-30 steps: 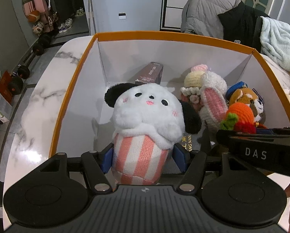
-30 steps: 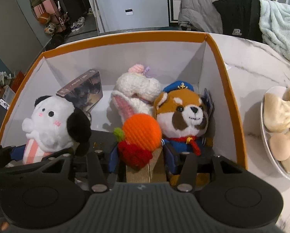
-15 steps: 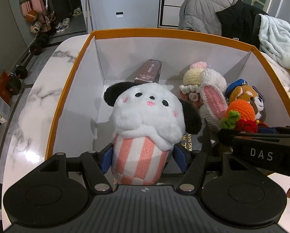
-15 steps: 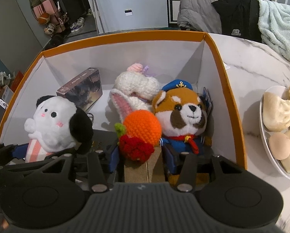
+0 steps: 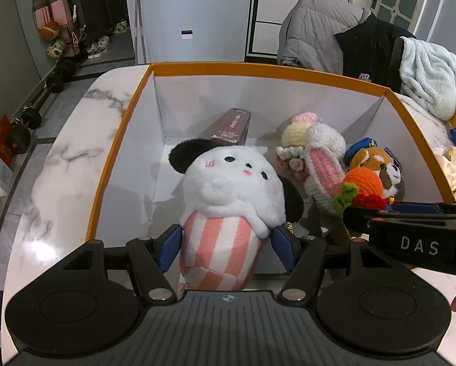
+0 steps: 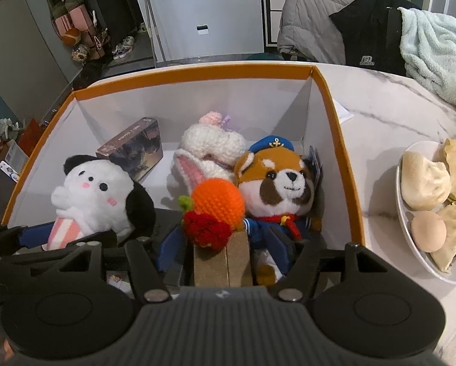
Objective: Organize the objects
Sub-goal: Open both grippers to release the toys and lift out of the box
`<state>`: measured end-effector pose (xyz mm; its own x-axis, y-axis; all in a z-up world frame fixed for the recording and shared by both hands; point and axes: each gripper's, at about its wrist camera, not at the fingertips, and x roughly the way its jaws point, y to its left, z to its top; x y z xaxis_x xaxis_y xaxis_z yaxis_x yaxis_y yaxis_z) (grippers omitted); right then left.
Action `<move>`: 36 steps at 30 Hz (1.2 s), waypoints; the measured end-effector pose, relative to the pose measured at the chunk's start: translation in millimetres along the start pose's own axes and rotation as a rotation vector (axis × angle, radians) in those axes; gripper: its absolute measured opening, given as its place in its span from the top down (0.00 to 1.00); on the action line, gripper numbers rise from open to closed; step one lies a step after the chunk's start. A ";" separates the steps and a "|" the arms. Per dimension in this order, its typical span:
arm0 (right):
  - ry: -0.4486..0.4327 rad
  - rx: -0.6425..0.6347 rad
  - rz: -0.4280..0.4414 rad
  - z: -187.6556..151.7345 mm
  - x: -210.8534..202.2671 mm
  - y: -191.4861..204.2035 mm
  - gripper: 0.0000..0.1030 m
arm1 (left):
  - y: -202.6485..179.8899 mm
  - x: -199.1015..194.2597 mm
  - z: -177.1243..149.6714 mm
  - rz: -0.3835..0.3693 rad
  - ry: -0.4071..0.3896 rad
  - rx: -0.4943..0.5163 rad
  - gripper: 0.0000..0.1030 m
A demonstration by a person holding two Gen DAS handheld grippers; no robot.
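The left hand-held gripper [image 5: 226, 245] pinches a fluffy striped plush [image 5: 228, 201] inside the box [image 5: 258, 68]. The right hand-held gripper [image 6: 220, 251], jaws just opening, straddles a crocheted bouquet [image 6: 215, 213] with cardboard base.

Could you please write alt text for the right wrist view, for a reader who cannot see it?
The right gripper, jaws just opening, straddles a kraft paper cone topped with a crocheted orange inside an orange-rimmed box. A red panda plush sits beside it, a white dog plush to its left.
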<state>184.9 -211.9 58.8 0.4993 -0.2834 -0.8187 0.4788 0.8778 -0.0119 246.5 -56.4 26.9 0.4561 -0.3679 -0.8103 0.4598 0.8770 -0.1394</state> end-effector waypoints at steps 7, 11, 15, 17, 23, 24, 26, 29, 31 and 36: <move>-0.029 -0.003 0.010 -0.1 -13.9 1.2 0.36 | -1.1 -18.8 1.0 0.023 -0.068 0.015 0.24; -0.039 -0.006 0.011 -0.1 -21.5 2.3 0.36 | -0.2 -26.1 1.1 0.023 -0.080 0.015 0.21; -0.046 -0.014 0.009 -2.2 -27.5 4.1 0.36 | 0.8 -29.4 -0.4 0.022 -0.085 0.018 0.21; -0.050 -0.018 0.011 -3.3 -30.4 4.9 0.35 | 1.4 -31.1 -1.3 0.022 -0.085 0.019 0.20; -0.067 -0.026 0.012 -5.5 -40.2 6.1 0.34 | 1.7 -38.7 -3.5 0.020 -0.095 0.020 0.20; -0.071 -0.026 0.014 -5.6 -42.1 6.3 0.33 | 1.6 -40.5 -4.1 0.021 -0.098 0.022 0.20; -0.076 -0.029 0.014 -6.3 -46.4 7.1 0.33 | 1.9 -44.1 -4.8 0.023 -0.101 0.023 0.20; -0.086 -0.035 0.015 -8.3 -52.7 8.4 0.32 | 2.4 -50.4 -6.2 0.021 -0.110 0.026 0.20; -0.093 -0.034 0.017 -10.6 -57.4 8.4 0.31 | 3.3 -54.8 -7.8 0.020 -0.115 0.025 0.20; -0.103 -0.041 0.013 -17.8 -70.2 10.6 0.30 | 4.1 -66.7 -13.7 0.014 -0.124 0.021 0.20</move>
<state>142.1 -175.8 105.9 0.5777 -0.3079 -0.7560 0.4426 0.8963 -0.0268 207.5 -24.0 72.6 0.5524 -0.3924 -0.7354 0.4684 0.8759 -0.1155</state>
